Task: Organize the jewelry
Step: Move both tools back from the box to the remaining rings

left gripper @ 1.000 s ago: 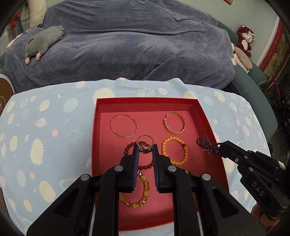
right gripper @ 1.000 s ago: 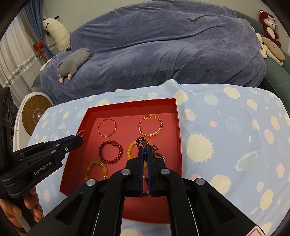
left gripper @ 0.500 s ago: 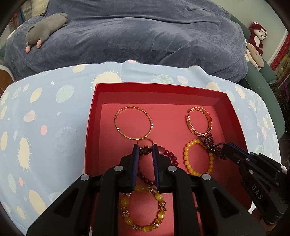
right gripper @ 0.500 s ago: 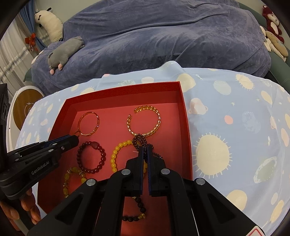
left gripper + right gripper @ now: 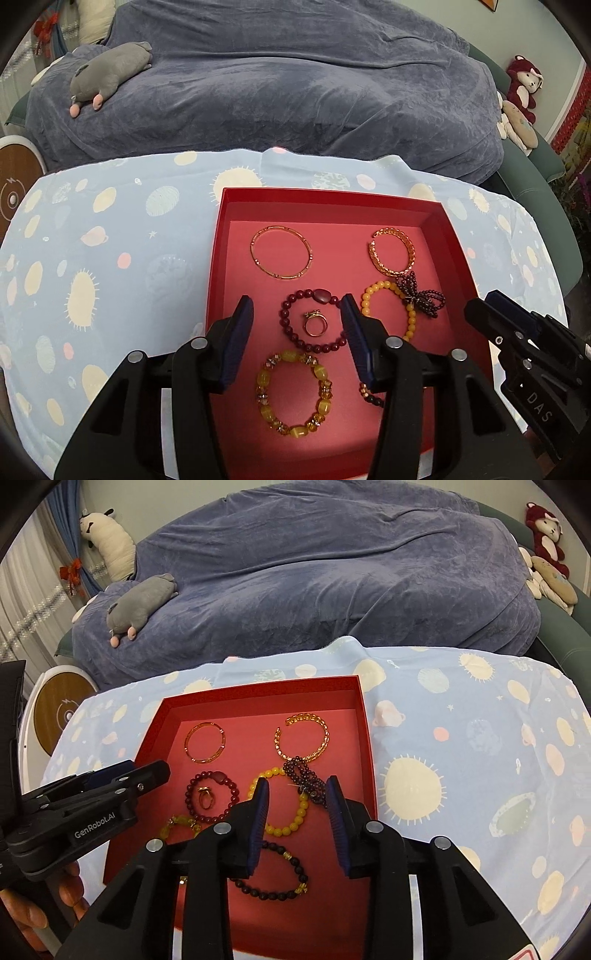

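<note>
Both tongs hang over the red tray (image 5: 218, 258) with their jaws apart and nothing between them. The left tongs (image 5: 297, 325) frame a gold ring (image 5: 315, 325), which lies flat inside the dark red bead bracelet (image 5: 314, 321). The right tongs (image 5: 297, 801) straddle the bunched purple bead strand (image 5: 304, 775), which lies partly across the yellow bead bracelet (image 5: 284, 805) and touches the gold chain cuff (image 5: 303, 738).

The placing step looks finished for these two pieces; the tray sits on the desk with the planet-print cloth (image 5: 110, 240).

Next, each hand probably needs to back away without snagging beads. The purple strand's long axis runs diagonally, from the cuff toward the tray's right wall.
</note>
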The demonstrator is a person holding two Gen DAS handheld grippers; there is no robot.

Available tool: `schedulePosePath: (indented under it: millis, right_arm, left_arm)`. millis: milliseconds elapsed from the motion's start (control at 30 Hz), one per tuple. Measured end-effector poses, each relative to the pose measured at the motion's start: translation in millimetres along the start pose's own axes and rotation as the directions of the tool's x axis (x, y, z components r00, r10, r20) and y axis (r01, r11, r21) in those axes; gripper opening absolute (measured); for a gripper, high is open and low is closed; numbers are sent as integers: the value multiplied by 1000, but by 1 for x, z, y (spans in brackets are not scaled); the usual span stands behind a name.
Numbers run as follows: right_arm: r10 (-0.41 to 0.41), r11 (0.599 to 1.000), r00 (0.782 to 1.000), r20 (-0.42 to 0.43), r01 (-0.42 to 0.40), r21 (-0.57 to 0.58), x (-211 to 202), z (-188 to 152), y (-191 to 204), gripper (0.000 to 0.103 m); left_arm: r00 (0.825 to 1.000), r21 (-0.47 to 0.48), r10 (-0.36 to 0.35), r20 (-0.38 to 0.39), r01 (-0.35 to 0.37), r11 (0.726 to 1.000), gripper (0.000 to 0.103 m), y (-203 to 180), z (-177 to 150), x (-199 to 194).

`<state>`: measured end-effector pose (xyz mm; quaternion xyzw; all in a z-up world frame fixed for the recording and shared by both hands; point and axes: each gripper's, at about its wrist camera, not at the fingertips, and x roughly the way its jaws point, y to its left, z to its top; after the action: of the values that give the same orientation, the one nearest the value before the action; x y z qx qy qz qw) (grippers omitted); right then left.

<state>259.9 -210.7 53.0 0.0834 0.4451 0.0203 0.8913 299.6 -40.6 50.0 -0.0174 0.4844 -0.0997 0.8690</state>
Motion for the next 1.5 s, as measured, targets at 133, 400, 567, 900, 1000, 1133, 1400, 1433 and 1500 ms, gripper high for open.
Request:
schedulePosePath:
  millis: [133, 400, 567, 900, 1000, 1133, 1400, 1433, 1500]
  right_arm:
    - [4, 1000, 1000, 6, -4, -8, -21, -12, 6, 33]
    - [-3, 1000, 1000, 19, 2, 19, -62, -44, 0, 33]
    - [-21, 999, 1000, 7, 20, 26, -80, -75, -9, 33]
    - [-52, 997, 997, -50, 55, 49, -100, -137, -29, 33]
    - [-62, 997, 996, -70, 65, 50, -103, -155, -33, 33]
    - [-66, 996, 993, -99, 73, 60, -103, -175, -40, 33]
    - [-70, 994, 987, -143, 80, 72, -95, -201, -44, 33]
    - [-67, 994, 987, -145, 78, 72, -93, -201, -43, 33]
    - [-66, 995, 988, -142, 76, 71, -90, -200, -42, 33]
  left_arm:
    - [1000, 8, -4, 14, 4, 1000, 47, -5, -8, -20]
    - [999, 11, -25, 36, 25, 1000, 47, -7, -41, -62]
    - [999, 1, -29, 30, 29, 1000, 47, -1, -71, -79]
    - [999, -51, -29, -17, 28, 998, 47, 10, -132, -94]
    - [999, -63, -29, -33, 27, 998, 47, 12, -148, -95]
    - [998, -68, -22, -56, 18, 998, 47, 14, -169, -95]
    - [994, -70, -27, -106, 19, 997, 47, 12, -203, -85]
    - [994, -69, -25, -110, 18, 997, 47, 11, -206, -84]
    - [993, -63, -23, -114, 16, 998, 47, 10, -209, -82]
